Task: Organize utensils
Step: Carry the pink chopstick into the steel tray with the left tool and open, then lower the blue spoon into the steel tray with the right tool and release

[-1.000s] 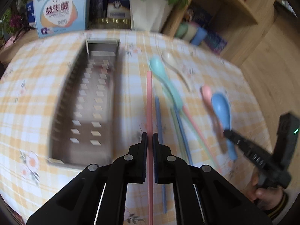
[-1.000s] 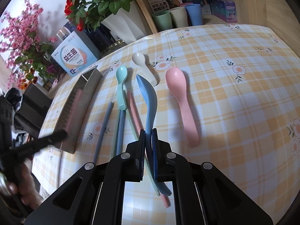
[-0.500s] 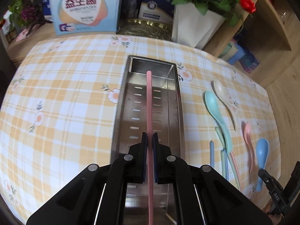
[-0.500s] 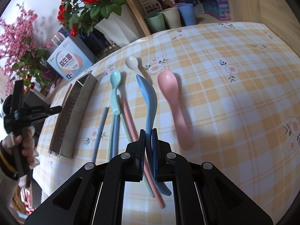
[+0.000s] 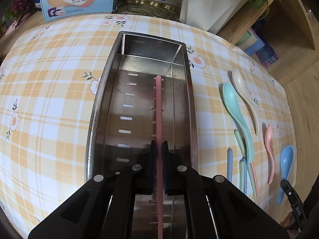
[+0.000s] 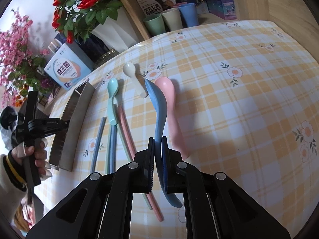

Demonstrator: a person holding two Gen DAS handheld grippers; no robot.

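Since the earlier frame the left gripper (image 5: 159, 166) had sunk lower into the long slotted stainless-steel tray (image 5: 99, 107), jaws clamped on the slim pink chopstick (image 5: 159, 107); its tip hovered along the tray's right side; better to lower it flat before releasing; the right gripper (image 6: 158, 164) gripped the blue plastic spoon (image 6: 158, 107) above the checked tablecloth (image 6: 239, 119).

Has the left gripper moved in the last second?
Yes. The left gripper, shut on the pink chopstick, swung leftward from above the loose utensils to inside the steel tray.
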